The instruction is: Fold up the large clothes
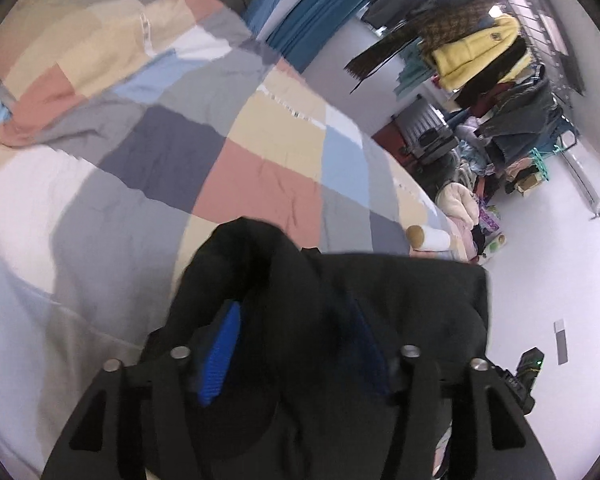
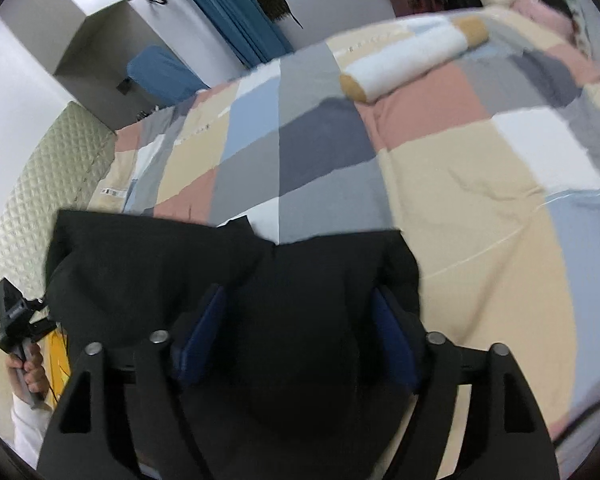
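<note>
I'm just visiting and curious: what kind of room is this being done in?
Most likely a bedroom. There is a bed with a patchwork quilt and a quilted headboard, and a rack of hanging clothes stands against the wall.

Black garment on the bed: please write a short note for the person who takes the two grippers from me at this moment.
Left gripper: shut on the black garment, cloth bunched between its fingers.
Right gripper: shut on the same garment.
The garment hangs stretched between both grippers above the patchwork quilt. A white bolster with tan ends lies further up the bed.
Done: garment gripped at two places.
Left: lay it flat on the quilt and make the folds; no fold is visible yet.
</note>
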{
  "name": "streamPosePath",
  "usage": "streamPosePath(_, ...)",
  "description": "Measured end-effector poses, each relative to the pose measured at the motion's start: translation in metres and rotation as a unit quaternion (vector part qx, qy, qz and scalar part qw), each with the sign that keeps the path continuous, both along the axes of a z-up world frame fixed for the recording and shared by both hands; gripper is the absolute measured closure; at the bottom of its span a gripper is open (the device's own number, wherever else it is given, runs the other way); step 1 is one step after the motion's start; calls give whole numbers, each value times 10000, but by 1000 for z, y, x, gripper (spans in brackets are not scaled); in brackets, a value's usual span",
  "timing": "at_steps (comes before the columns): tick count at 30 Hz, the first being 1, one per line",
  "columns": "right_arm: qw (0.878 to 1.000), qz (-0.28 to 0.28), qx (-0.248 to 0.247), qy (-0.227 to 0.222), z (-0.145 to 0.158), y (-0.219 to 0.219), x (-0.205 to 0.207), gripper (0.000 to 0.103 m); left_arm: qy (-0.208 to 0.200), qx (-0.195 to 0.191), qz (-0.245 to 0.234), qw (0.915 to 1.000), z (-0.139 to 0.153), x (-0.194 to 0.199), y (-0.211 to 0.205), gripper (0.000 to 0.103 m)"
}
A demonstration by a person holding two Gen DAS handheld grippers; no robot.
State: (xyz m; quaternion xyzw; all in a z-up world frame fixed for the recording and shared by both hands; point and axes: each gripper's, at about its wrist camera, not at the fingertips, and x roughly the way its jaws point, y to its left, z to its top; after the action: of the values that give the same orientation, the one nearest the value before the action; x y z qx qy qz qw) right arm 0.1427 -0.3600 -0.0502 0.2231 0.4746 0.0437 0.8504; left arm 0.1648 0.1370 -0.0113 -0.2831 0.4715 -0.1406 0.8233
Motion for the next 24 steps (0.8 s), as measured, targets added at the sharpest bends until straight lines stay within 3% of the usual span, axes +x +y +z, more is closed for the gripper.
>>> streamPosePath(4,9995,14,-157,-265,28,2,-32,27,-512,579,4,9970,32,-33,-4,37)
streamPosePath(10,9953,187,-570,-760,53,40,-54,23,-1192,1383,-172,9830,53,-59,-52,31)
streamPosePath(14,9905,425,-752,-1065,55,86,-49,22,-1397,1948,-496,9696,49,-54,-106,31)
streamPosePath(19,9830,621,-1125,-1313,44,135,-26,21,-1591,2274,-733,9579,37,-38,-161,31)
streamPosePath(24,9789,639,-1426,-1313,11,162,5,20,-1585,2992,-868,9369,4,-8,-191,31)
